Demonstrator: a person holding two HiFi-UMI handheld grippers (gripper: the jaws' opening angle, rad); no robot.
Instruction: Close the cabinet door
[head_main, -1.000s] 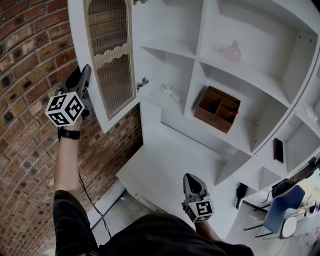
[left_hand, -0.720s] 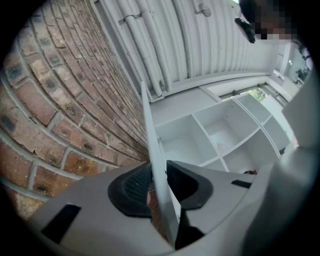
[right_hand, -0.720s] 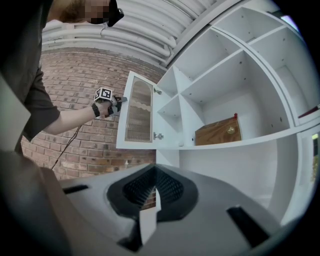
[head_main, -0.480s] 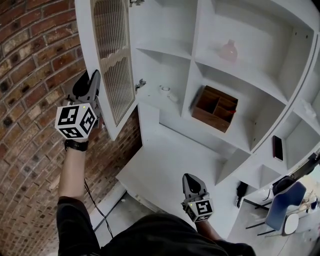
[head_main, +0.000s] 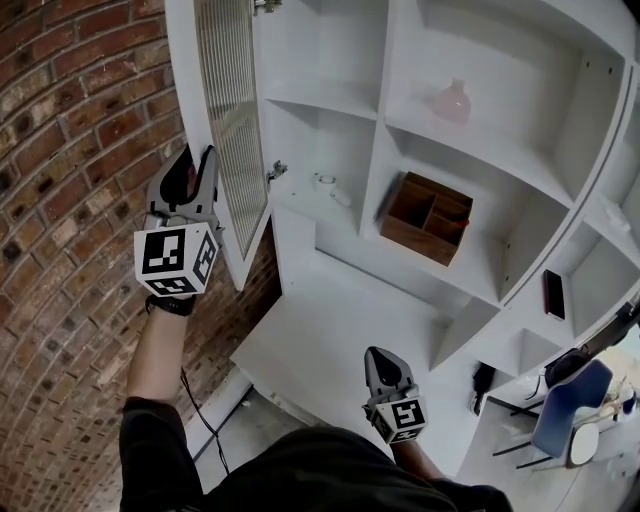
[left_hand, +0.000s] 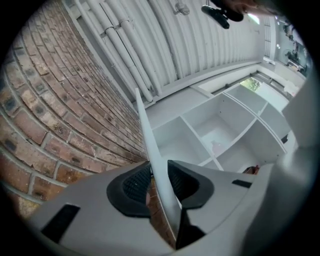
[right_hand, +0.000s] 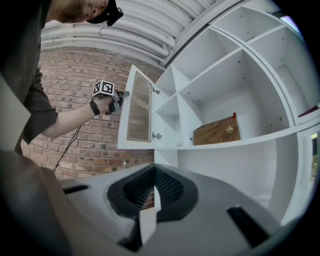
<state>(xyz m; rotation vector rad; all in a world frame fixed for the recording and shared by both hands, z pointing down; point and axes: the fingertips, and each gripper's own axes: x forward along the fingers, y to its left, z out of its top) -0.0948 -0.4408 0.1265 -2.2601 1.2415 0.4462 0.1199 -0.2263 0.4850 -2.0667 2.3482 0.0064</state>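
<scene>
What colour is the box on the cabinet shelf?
Brown wood. The box shows best in the head view.

Soft, even light; both my gripper views bend toward black rims, brightest near two o'clock; my left fingers (left_hand: 132, 187) look blurred.

head view steeply downward, gripper views close (common ground: cabinet (head_main: 300, 345))

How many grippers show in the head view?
2. The left gripper grips the outer edge of the open white mesh-panel cabinet door; the right gripper sits low centre, shut, clear of it.
</scene>
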